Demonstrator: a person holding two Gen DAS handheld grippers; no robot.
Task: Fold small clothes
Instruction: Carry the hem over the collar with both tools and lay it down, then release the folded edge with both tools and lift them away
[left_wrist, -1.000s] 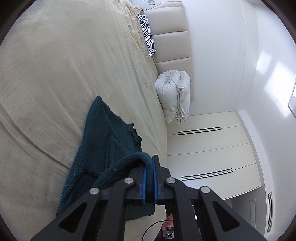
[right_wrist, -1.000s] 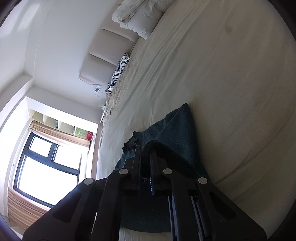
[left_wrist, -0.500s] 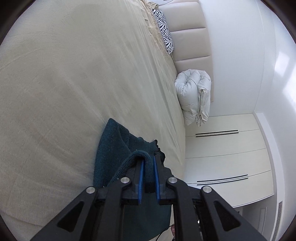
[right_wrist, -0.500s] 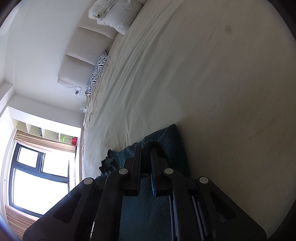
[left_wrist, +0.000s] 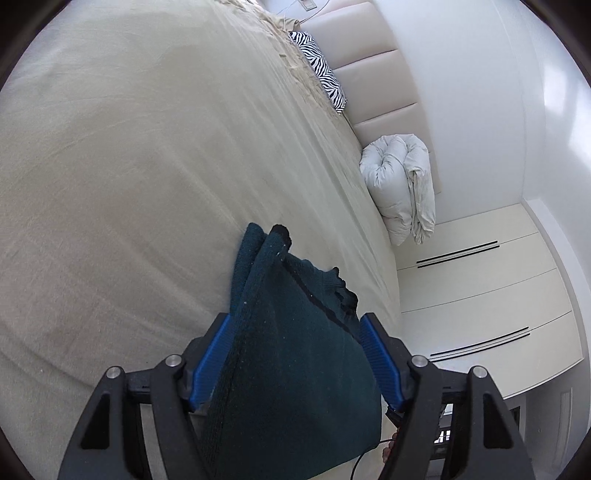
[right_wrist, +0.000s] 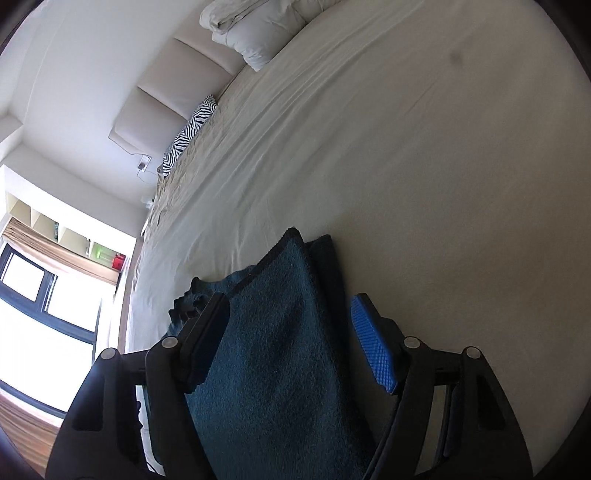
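Teal knit garment (left_wrist: 291, 354) is lying folded on the beige bed (left_wrist: 129, 177), filling the lower centre of both frames. We are holding the left hand-held gripper (left_wrist: 295, 360) and the right hand-held gripper (right_wrist: 291, 345) with blue pads spread apart, straddling the cloth without clamping it.

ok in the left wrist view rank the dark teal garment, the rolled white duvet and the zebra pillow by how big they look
1. dark teal garment, largest, though it lies right at the camera, so nearness inflates it
2. rolled white duvet
3. zebra pillow, smallest, and farthest away
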